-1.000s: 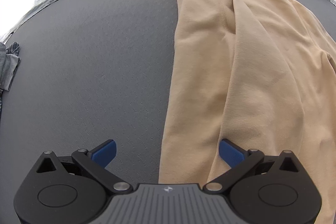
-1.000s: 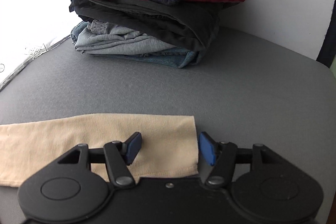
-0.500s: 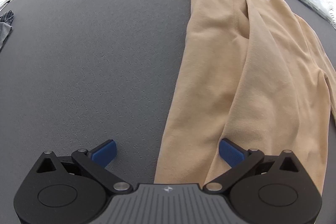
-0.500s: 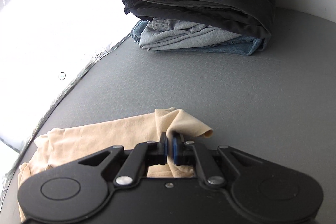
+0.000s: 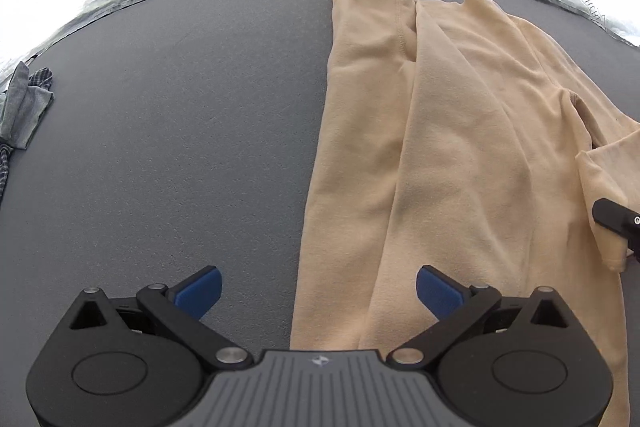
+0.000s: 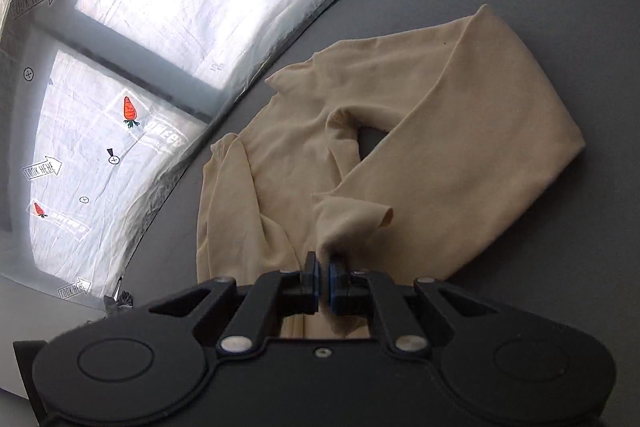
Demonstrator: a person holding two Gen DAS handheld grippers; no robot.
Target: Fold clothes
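Far left on the grey counter: one small crumpled grey cloth. Left gripper spread wide, holding nothing, straddling the near left edge of one beige shirt, lying flat right of centre. Right gripper pinched tight on a lifted sleeve of that shirt.

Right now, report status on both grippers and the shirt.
Left gripper open, holding nothing. Right gripper shut on shirt sleeve, lifting it. Nothing in the way.
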